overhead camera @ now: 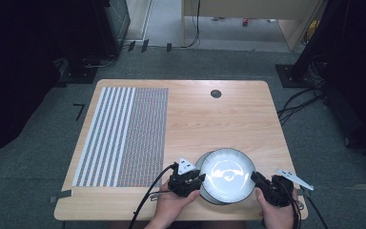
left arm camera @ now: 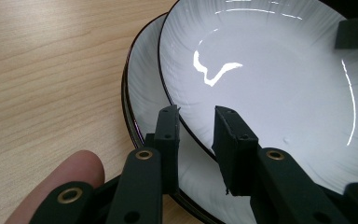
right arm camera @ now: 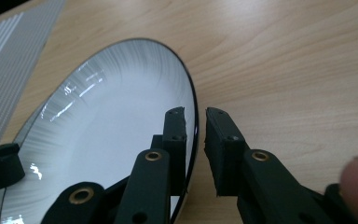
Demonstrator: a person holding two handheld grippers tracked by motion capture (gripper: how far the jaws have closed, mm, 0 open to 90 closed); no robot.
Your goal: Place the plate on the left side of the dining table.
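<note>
Two white plates with dark rims are stacked near the table's front edge. The top plate sits shifted right on the lower plate. My left gripper straddles the top plate's left rim, one jaw outside and one over the dish, with a gap showing. My right gripper straddles the right rim; its jaws stand slightly apart and the outer one is clear of the edge. A hand holds each gripper.
A striped grey mat covers the left part of the wooden table. A small dark round cap sits near the far edge. Bare wood lies beyond the plates. Cables and dark stands surround the table on the floor.
</note>
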